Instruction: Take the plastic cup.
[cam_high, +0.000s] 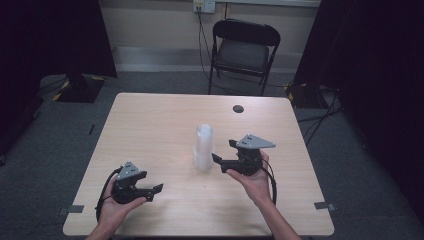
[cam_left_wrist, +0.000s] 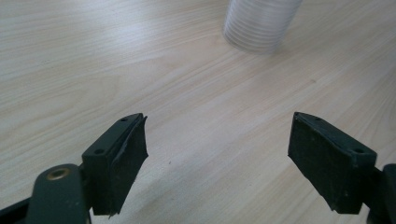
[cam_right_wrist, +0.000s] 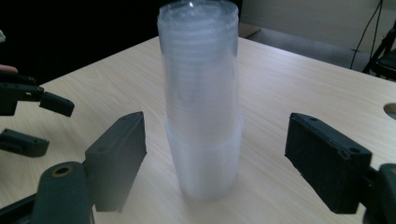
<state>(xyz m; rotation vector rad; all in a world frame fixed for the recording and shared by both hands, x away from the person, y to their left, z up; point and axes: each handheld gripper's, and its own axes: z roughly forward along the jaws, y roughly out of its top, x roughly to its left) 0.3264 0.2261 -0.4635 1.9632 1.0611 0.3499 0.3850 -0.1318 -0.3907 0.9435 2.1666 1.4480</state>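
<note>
Stack of clear plastic cups (cam_high: 203, 147) stands upright near middle of bench (cam_high: 150, 125), tall and see-through, rims showing as thin rings down its side (a bit cloudy). No words or labels to read on it. Right tongs (cam_high: 223, 151) just beside stack, wide open, cups between its two sides in right gripper view but not touched. Left tongs (cam_high: 159, 189) well apart from stack, wide open, holding nothing.
</note>
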